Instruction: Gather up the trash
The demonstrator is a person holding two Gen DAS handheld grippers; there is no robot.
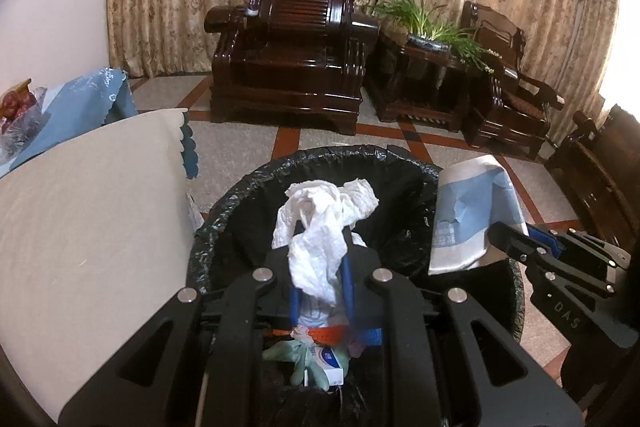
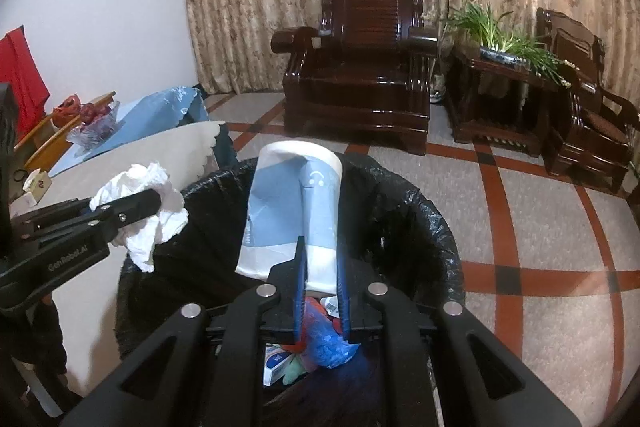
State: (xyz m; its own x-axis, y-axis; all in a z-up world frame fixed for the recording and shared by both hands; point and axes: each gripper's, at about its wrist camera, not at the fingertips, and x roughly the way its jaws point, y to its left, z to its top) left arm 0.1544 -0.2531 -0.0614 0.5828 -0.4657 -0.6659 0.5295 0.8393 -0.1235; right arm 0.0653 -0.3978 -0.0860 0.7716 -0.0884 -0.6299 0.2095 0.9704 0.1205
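Now, the crumpled white paper tissue (image 1: pixel 320 227) you carry hangs over the open mouth of the round bin lined with a black plastic bag (image 1: pixel 224 211), pinched in your left hand-held gripper (image 1: pixel 322 267). Beside it, the flattened blue-and-white paper cup (image 2: pixel 296 211) stands lengthwise up from your right hand-held gripper (image 2: pixel 322 267), which is clamped on its lower end, also above the opening. Both pieces need only drop straight down. The cloth-covered worktop (image 1: pixel 88 211) sits just left of the bin.
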